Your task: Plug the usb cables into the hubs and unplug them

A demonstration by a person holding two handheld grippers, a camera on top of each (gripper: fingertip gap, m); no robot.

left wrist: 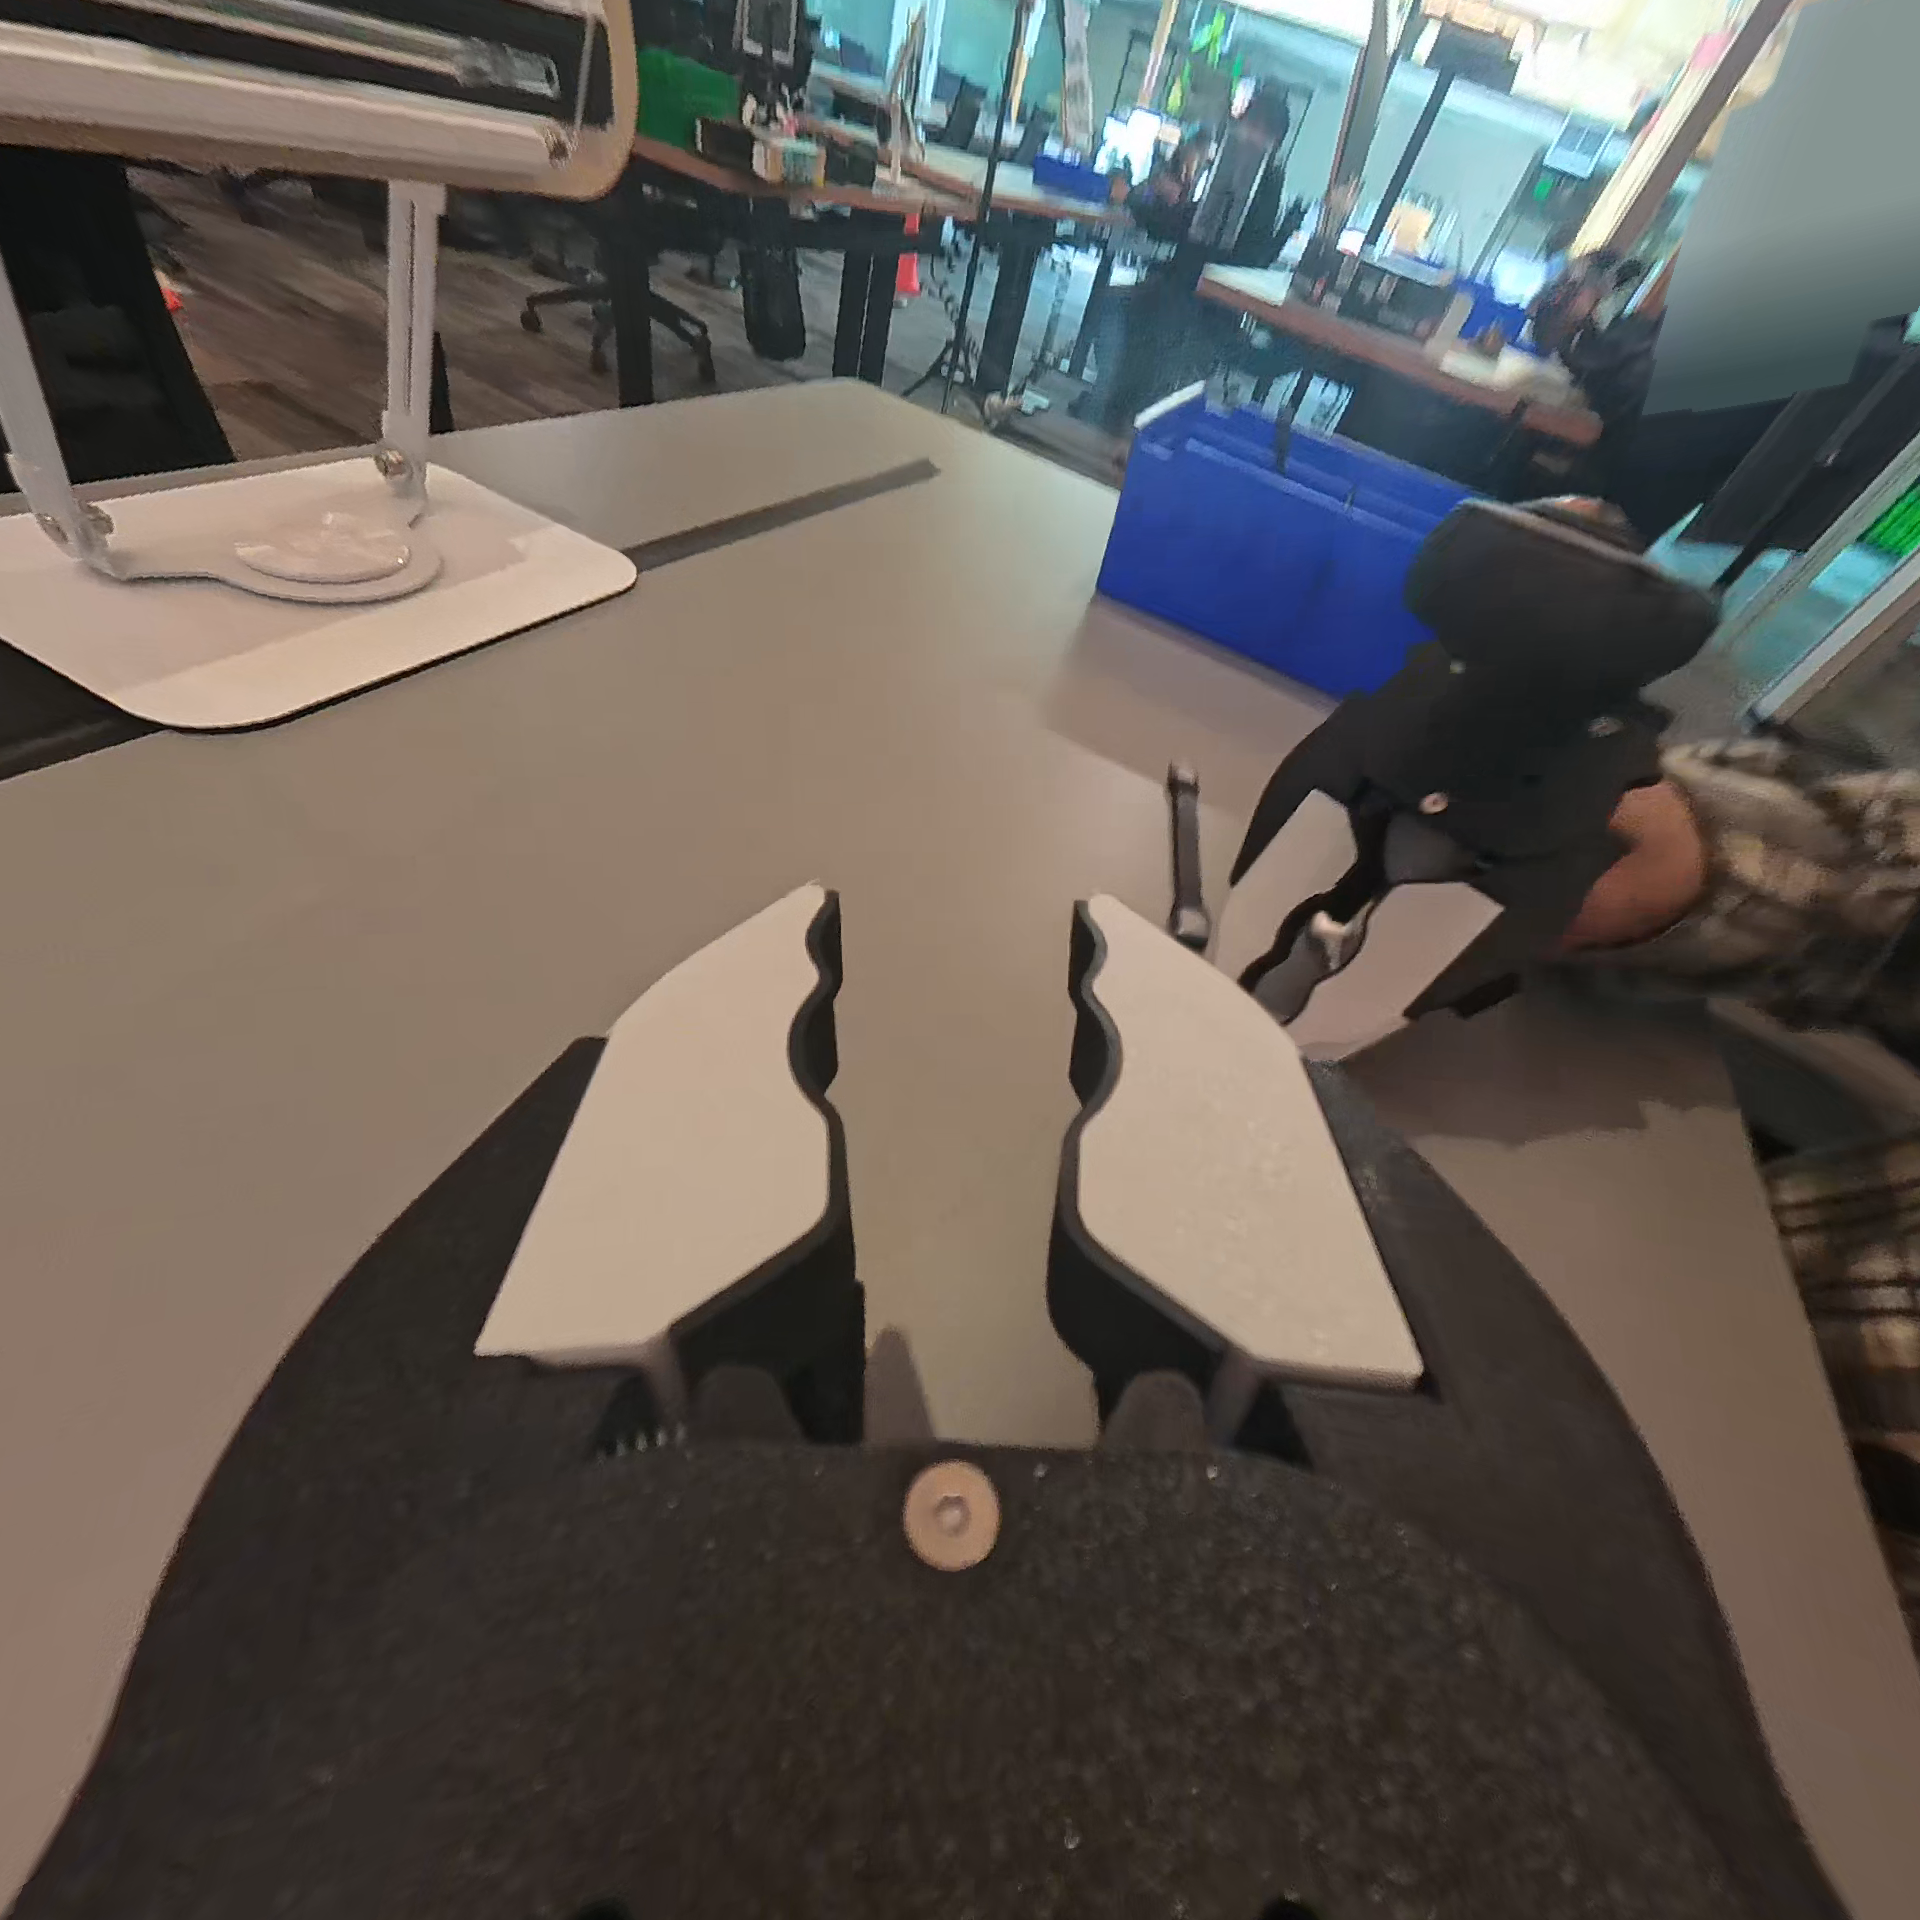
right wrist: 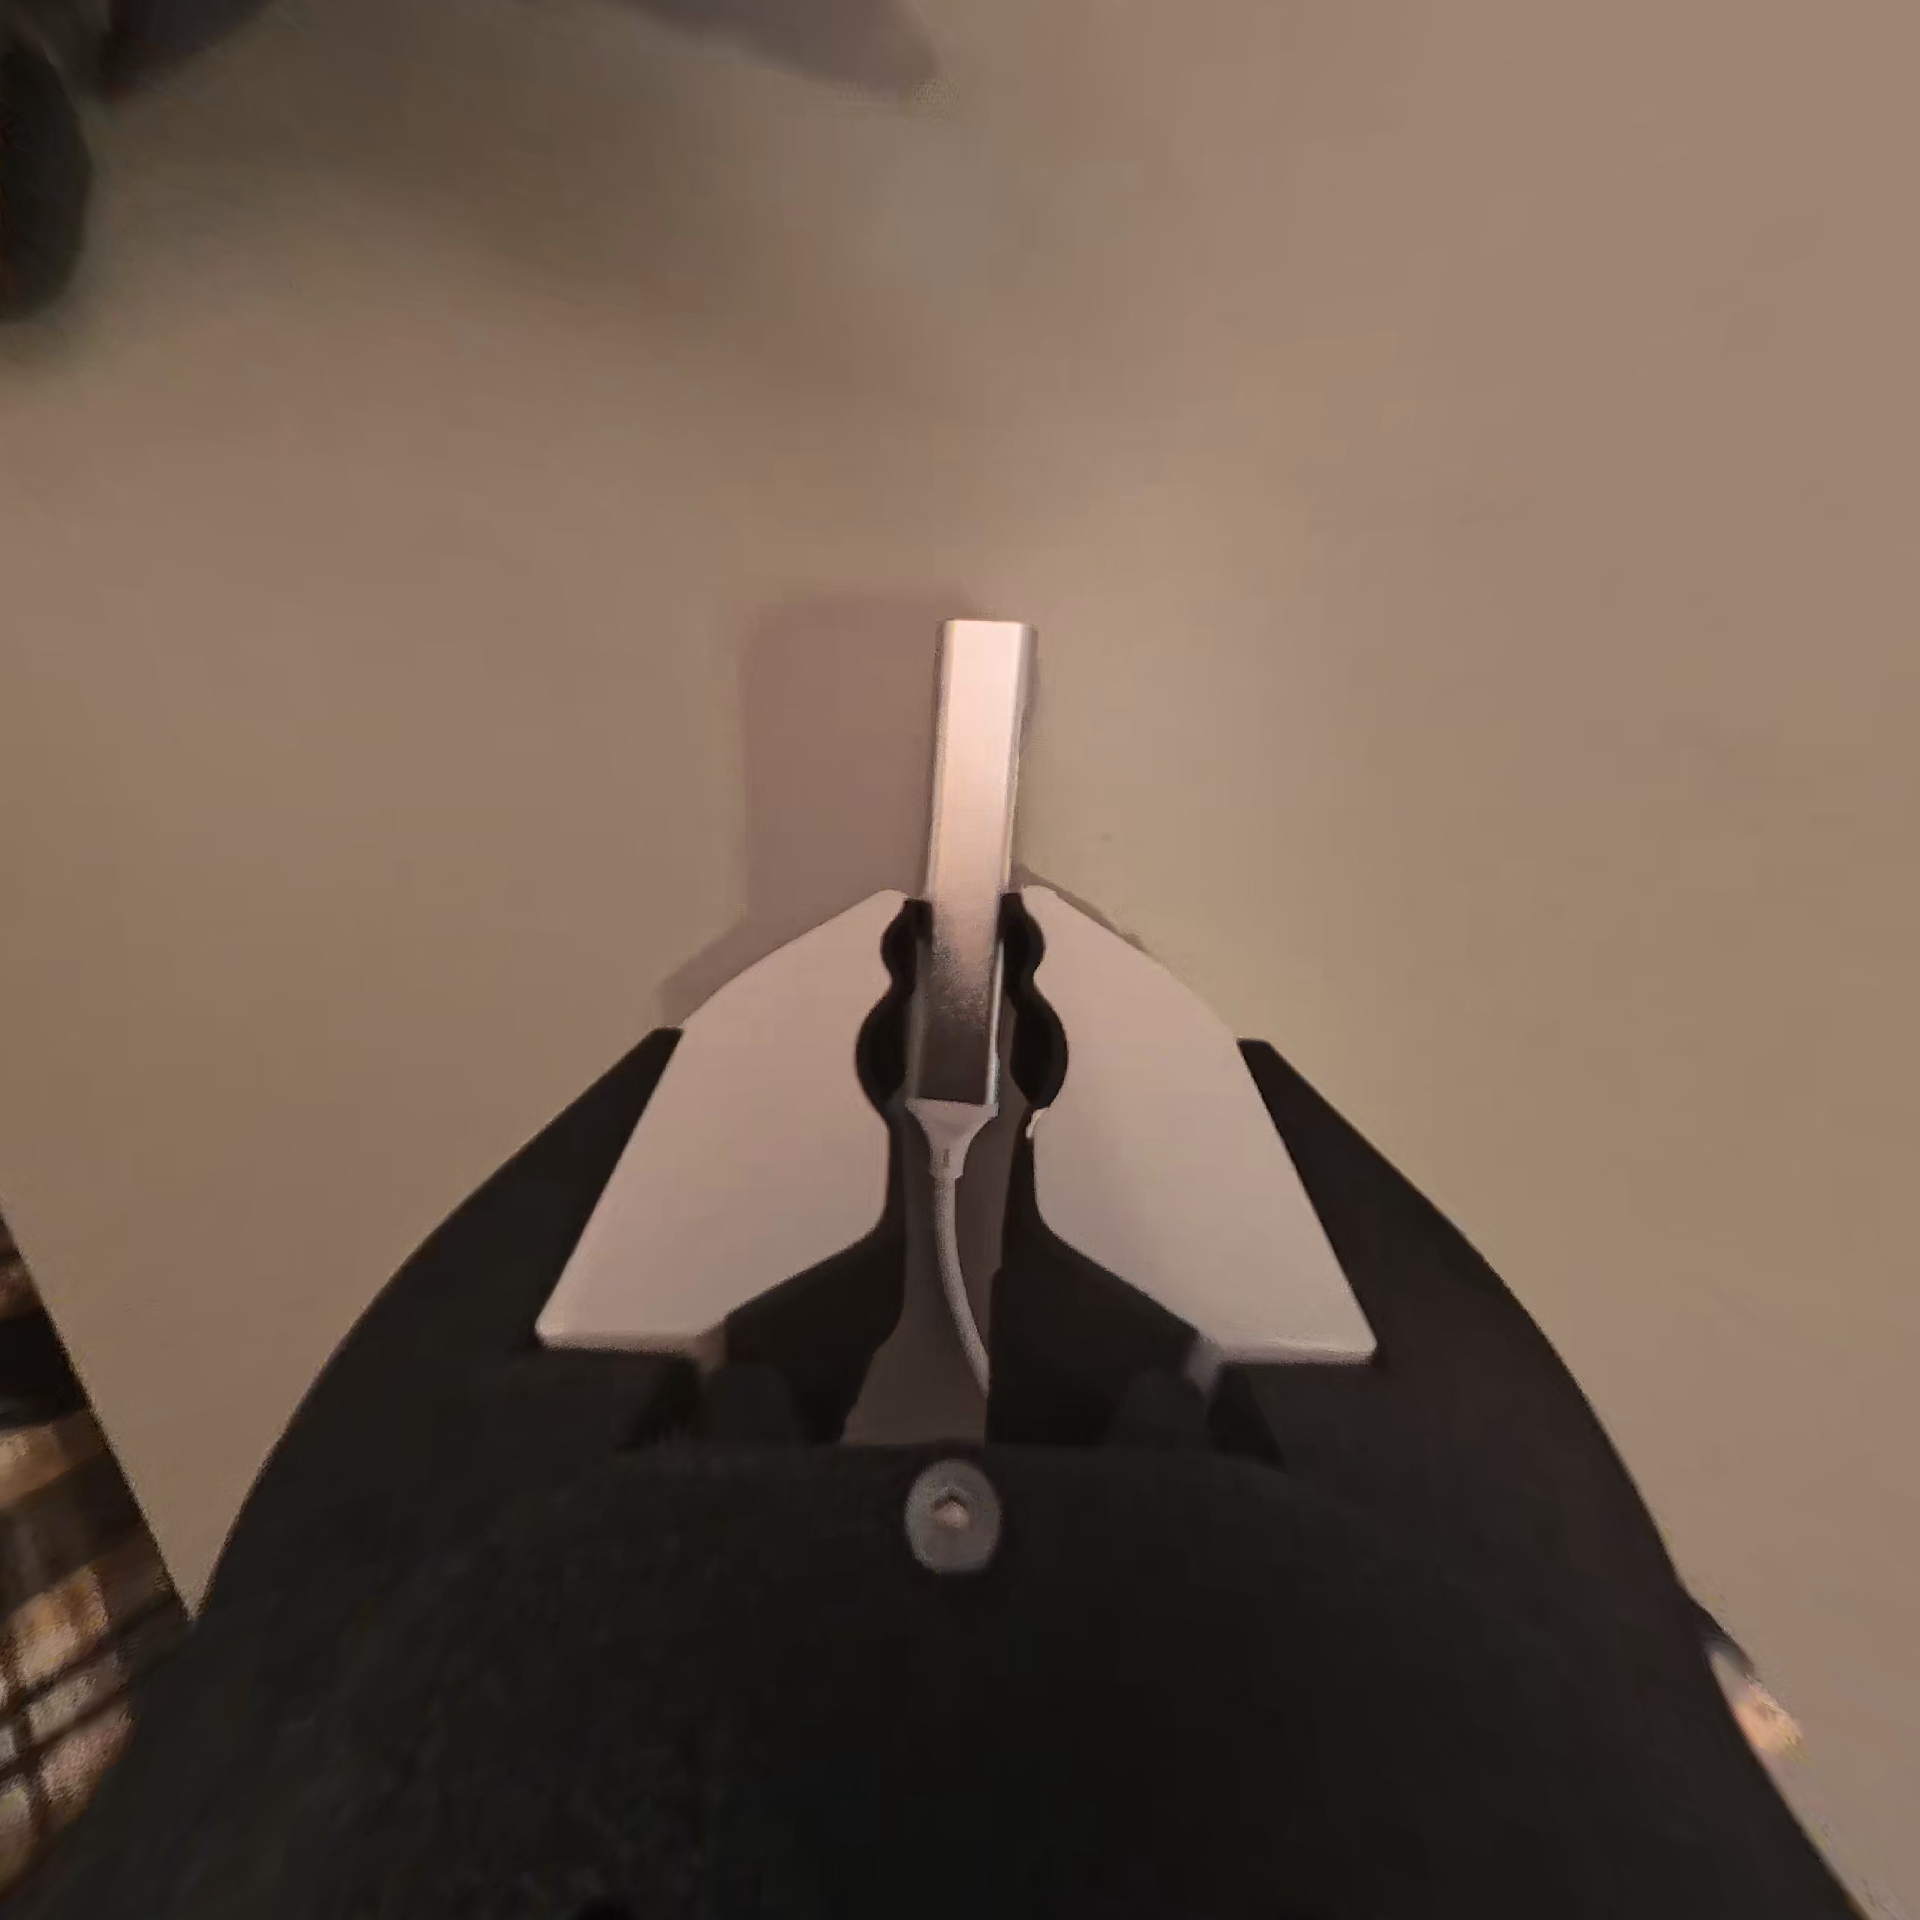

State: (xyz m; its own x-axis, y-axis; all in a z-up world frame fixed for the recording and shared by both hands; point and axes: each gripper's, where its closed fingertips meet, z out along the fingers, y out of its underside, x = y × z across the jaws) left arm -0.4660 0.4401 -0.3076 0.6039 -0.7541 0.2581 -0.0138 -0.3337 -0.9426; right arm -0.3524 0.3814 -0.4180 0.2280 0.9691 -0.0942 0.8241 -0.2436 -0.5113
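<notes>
The right tongs are pinching a slim silver hub, pressed against its two long sides near the cabled end. The hub stands on its narrow edge on the grey worktop and reaches straight forward past the fingertips, throwing a soft shadow to its left. A thin white cable leaves the hub's near end through a short strain relief and curves back between the fingers toward the tongs' black body.

In the left wrist view the same right tongs show at the worktop's right edge, tips down near the surface, held by a hand in a plaid sleeve. Just beside their tips a dark narrow bar rises from the worktop; it may be the hub seen edge-on, but I cannot tell for sure.

The left tongs are spread wide with nothing between them, only bare worktop showing in the gap. They hover over the middle of the worktop, well apart from the right tongs.

Toward the far left corner rests a white stand with a flat base and two slanted legs carrying a shelf overhead. A dark strip runs across the worktop behind it. Beyond the far right edge sits a blue bin on the floor, and farther off are desks, chairs and people, all blurred.
</notes>
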